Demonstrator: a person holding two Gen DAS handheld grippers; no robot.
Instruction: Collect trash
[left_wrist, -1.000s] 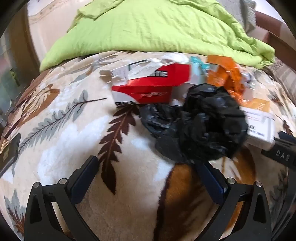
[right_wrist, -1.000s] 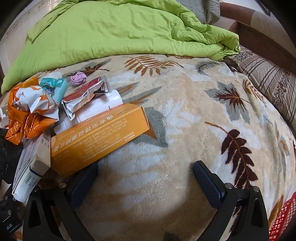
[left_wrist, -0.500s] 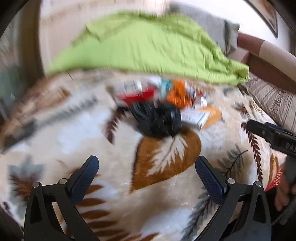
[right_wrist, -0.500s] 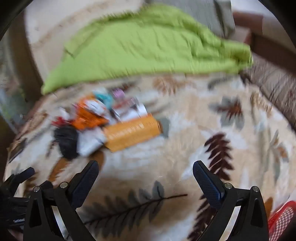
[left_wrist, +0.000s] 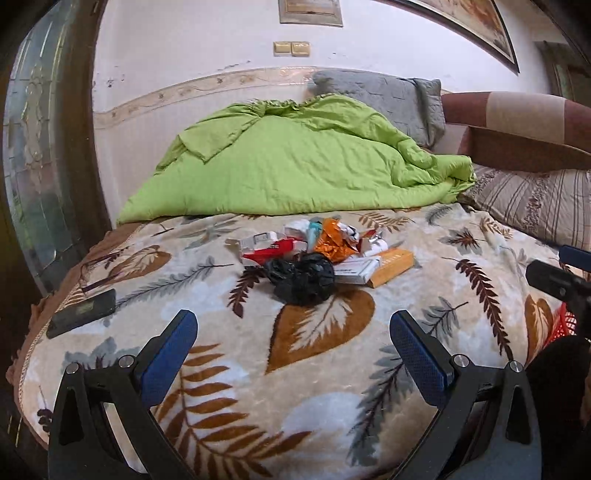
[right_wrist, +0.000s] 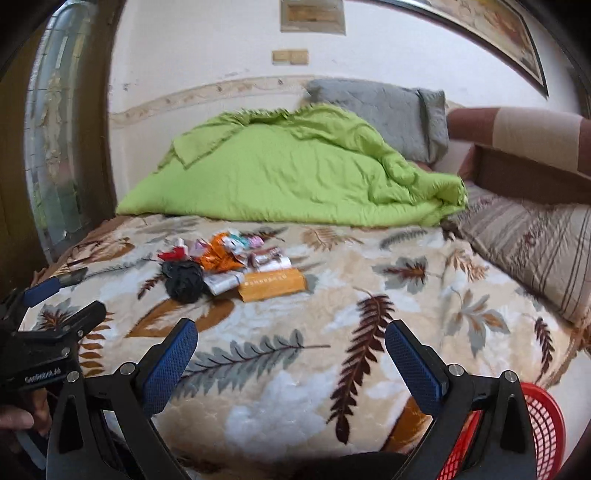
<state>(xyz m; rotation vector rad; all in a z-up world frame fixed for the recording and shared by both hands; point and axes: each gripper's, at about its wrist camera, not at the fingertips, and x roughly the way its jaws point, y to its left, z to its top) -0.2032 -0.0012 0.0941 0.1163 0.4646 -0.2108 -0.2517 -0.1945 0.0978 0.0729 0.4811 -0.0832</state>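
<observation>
A pile of trash lies in the middle of the leaf-patterned blanket (left_wrist: 317, 413): a crumpled black plastic bag (left_wrist: 303, 278), a red and white carton (left_wrist: 273, 249), an orange foil wrapper (left_wrist: 332, 243), a white box (left_wrist: 356, 269) and an orange box (left_wrist: 393, 264). The same pile shows in the right wrist view, with the black bag (right_wrist: 184, 280) and orange box (right_wrist: 271, 288). My left gripper (left_wrist: 293, 339) is open and empty, well short of the pile. My right gripper (right_wrist: 290, 347) is open and empty, near the bed's front edge.
A red mesh basket (right_wrist: 543, 432) sits below the bed's front right edge. A dark phone (left_wrist: 81, 312) lies at the bed's left edge. A green quilt (left_wrist: 295, 166), a grey pillow (left_wrist: 388, 96) and a striped pillow (left_wrist: 535, 206) lie at the back.
Both grippers have pulled back and up from the trash pile. The pile now looks small and far. Both stay open and empty.
</observation>
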